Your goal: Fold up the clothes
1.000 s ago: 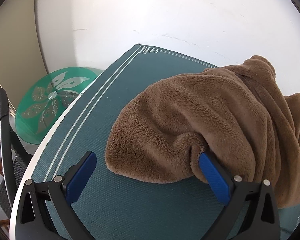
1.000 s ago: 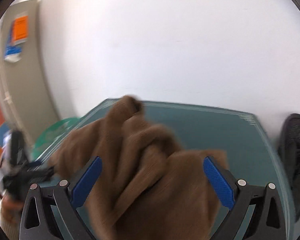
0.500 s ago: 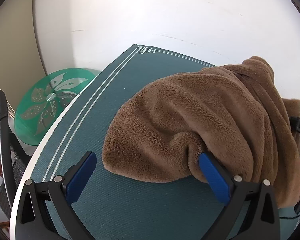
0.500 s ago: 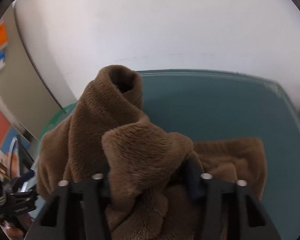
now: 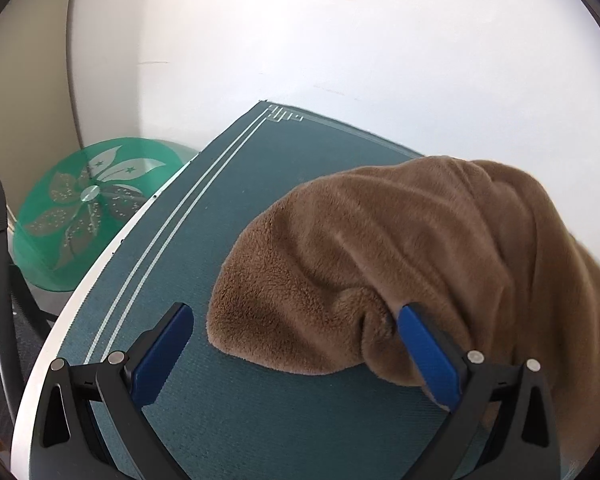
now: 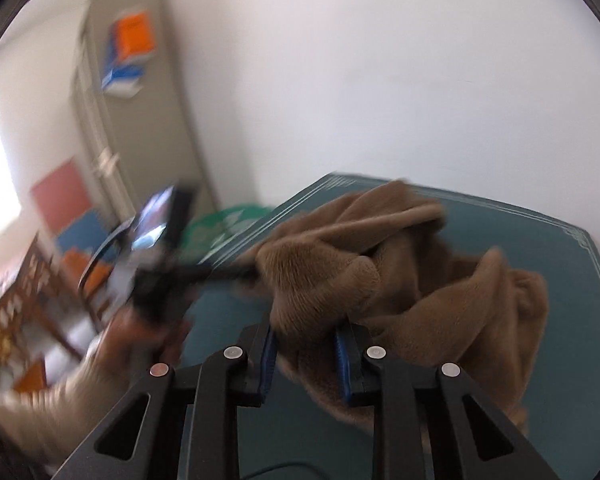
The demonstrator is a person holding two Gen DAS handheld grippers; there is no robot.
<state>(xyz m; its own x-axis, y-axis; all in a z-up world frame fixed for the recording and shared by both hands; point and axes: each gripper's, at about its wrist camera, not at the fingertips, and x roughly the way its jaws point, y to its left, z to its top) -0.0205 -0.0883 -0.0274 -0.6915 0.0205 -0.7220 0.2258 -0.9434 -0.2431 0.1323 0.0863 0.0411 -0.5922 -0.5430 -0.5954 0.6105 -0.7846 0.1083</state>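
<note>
The brown fleece garment (image 5: 400, 264) lay crumpled on the table (image 5: 260, 420), at about 3 o'clock in the left wrist view, so no fold was finished. The right gripper (image 6: 306, 354) was closing on a bunch of it, while the left gripper (image 5: 296, 344) stood wide open, one finger against the fleece.

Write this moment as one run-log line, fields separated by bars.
stage: gathering | item: brown fleece garment on green mat | left gripper: open | right gripper: closing on fleece fold

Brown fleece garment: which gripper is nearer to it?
Right. Right gripper is closing on a fold of the brown fleece garment; left gripper stands open at its edge, one finger touching.
</note>
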